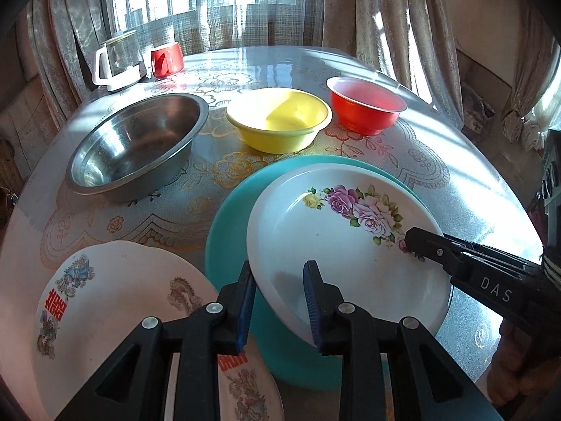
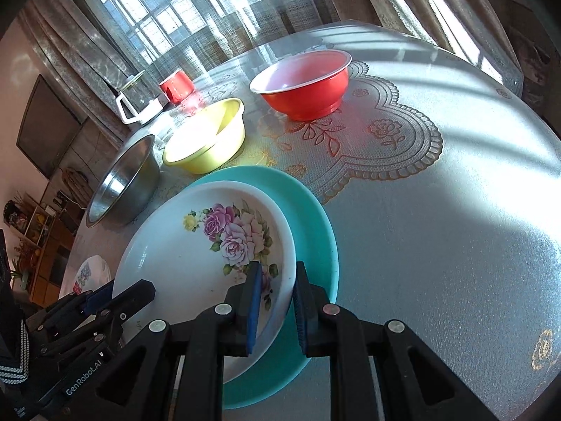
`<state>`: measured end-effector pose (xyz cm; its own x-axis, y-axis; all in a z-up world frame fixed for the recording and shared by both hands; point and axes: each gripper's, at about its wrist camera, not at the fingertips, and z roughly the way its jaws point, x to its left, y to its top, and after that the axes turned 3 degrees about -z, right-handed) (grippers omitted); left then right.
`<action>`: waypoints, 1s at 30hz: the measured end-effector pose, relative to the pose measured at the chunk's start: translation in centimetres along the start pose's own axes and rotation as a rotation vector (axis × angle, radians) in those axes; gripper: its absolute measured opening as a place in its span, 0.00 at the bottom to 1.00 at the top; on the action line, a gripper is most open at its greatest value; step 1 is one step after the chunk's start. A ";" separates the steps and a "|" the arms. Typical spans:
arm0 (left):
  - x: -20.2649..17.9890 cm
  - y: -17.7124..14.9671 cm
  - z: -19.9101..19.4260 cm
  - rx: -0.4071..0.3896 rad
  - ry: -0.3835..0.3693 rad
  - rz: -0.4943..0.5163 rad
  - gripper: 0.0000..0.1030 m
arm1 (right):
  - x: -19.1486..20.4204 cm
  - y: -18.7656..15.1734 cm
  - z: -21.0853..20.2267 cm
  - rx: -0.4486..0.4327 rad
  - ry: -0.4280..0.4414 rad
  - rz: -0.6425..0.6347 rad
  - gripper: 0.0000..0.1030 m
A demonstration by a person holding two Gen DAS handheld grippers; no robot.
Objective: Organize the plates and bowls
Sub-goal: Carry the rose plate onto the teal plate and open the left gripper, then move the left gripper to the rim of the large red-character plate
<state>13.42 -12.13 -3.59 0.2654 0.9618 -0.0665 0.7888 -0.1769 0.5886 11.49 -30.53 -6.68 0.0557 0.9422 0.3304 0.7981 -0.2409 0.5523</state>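
Sunlit net curtains hang behind a round table [image 1: 438, 196] under a clear embossed cover; from the left wrist view, a steel bowl [image 1: 136, 144], a yellow bowl [image 1: 278, 119] and a red bowl [image 1: 364, 105] stand in a row at the far side, each apart from the next; nearer, a white floral plate [image 1: 336, 242] lies on a teal plate [image 1: 231, 231]; the left gripper [image 1: 280, 298] straddles the floral plate's near rim, jaws apart, pads not pressing it; a white plate with red characters [image 1: 115, 301] lies just left, and the right gripper [image 1: 417, 245] reaches in over the floral plate's right edge; a glass jug [image 1: 119, 59] and a red mug [image 1: 167, 59] sit far back.

From the right wrist view, the right gripper [image 2: 277, 301] pinches the floral plate's [image 2: 182, 256] rim between its blue pads, clamped tight; the teal plate [image 2: 315, 231] shows beneath; the left gripper [image 2: 105, 298] sits at the plate's far-left edge; the red bowl [image 2: 305, 84], yellow bowl [image 2: 207, 140] and steel bowl [image 2: 122, 182] stand beyond.
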 end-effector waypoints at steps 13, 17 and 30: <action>0.1 -0.4 -1.3 -0.074 0.032 -0.016 0.46 | 2.6 -0.3 0.4 -0.047 -0.149 -0.172 0.21; 0.5 -0.5 -1.9 -0.090 0.028 -0.029 0.46 | 2.5 -0.4 0.4 -0.052 -0.145 -0.168 0.21; 2.6 -2.0 -4.8 -0.147 0.055 -0.075 0.46 | 3.2 -0.8 0.5 -0.060 -0.160 -0.178 0.30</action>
<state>9.89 -8.28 -1.04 0.1748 0.9819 -0.0728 0.7143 -0.0756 0.6957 11.32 -27.18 -6.43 0.0157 0.9948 0.1008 0.7672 -0.0766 0.6368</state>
